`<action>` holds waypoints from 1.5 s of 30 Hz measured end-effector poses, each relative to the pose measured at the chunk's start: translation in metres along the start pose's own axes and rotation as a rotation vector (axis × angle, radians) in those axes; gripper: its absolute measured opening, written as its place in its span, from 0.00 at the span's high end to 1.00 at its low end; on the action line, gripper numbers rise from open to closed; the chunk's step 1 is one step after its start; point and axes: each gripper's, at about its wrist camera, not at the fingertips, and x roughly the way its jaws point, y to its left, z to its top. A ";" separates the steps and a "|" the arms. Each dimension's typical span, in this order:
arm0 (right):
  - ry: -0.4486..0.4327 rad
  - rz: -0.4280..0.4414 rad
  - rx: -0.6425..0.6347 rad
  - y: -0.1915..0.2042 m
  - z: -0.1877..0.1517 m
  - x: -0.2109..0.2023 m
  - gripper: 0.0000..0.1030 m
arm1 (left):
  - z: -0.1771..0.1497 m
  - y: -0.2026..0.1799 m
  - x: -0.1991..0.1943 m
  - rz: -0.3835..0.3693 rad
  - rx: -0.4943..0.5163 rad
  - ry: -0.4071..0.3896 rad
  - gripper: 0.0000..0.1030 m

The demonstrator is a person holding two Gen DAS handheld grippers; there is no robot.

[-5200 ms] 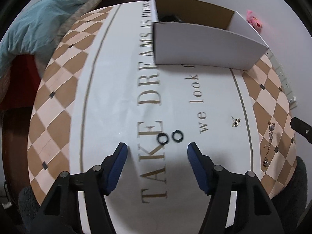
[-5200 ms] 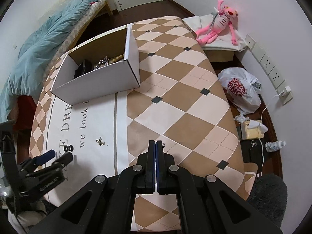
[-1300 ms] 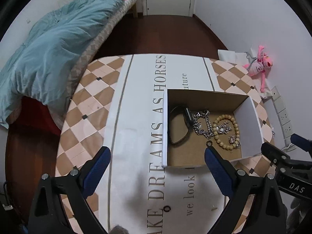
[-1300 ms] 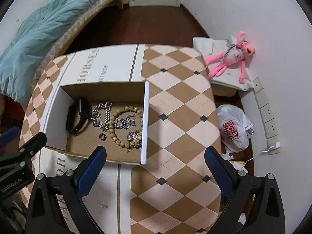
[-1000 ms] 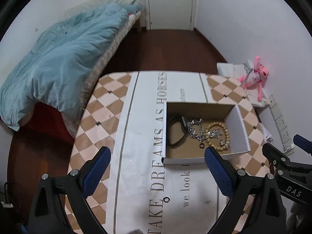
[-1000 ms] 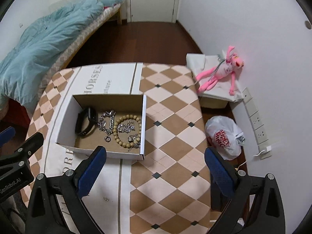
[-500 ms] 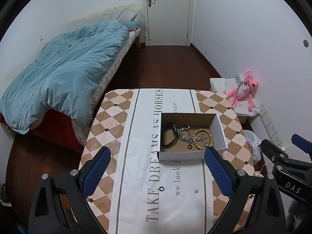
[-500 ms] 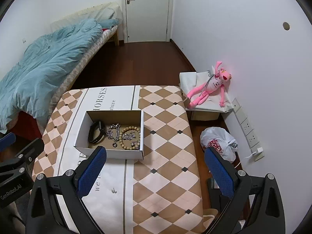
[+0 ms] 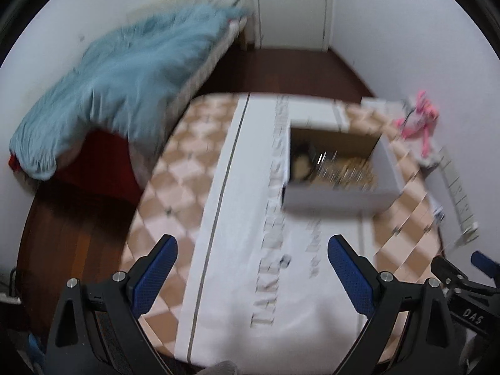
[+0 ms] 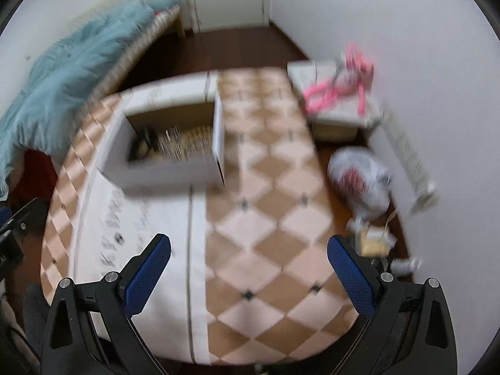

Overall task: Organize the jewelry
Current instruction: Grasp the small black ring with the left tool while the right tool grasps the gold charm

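Observation:
Both views are blurred by motion. A white cardboard box (image 9: pixel 337 200) with a brown inside stands on the table and holds a dark band, chains and beads; it also shows in the right wrist view (image 10: pixel 168 173). A small dark ring (image 9: pixel 285 262) lies on the white runner. My left gripper (image 9: pixel 252 268) is wide open and empty, high above the table's near end. My right gripper (image 10: pixel 249 265) is wide open and empty above the checkered cloth. The right gripper's tip shows in the left wrist view (image 9: pixel 462 281).
The table (image 10: pixel 275 212) has a brown and cream checkered cloth with a white lettered runner (image 9: pixel 250 218). A bed with a blue duvet (image 9: pixel 125 72) is at the left. A pink plush toy (image 10: pixel 340 87) and a white plastic bag (image 10: pixel 359 178) lie at the right.
Both grippers have dropped and tilted toward the table since half a second ago, so the box and table look larger. Both stay wide open and empty.

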 end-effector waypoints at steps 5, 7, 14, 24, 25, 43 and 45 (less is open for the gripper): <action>0.088 0.134 0.030 0.007 -0.025 0.053 0.30 | -0.038 0.010 0.044 0.050 0.002 0.123 0.05; 0.081 0.148 0.003 0.022 -0.027 0.063 0.30 | -0.045 0.014 0.055 0.079 -0.002 0.149 0.05; 0.038 0.153 -0.109 0.076 -0.022 0.083 0.40 | -0.049 0.033 0.074 0.155 -0.037 0.190 0.05; -0.026 0.112 -0.118 0.079 -0.020 0.083 0.91 | -0.038 0.030 0.085 0.123 -0.029 0.201 0.05; -0.023 0.128 -0.080 0.068 -0.020 0.081 0.91 | -0.037 0.027 0.085 0.109 -0.027 0.200 0.05; -0.048 0.096 0.042 0.007 -0.012 0.064 0.91 | -0.023 -0.044 0.109 -0.105 0.094 0.198 0.89; -0.055 0.099 0.036 0.008 -0.011 0.062 0.91 | -0.023 -0.047 0.108 -0.111 0.102 0.196 0.90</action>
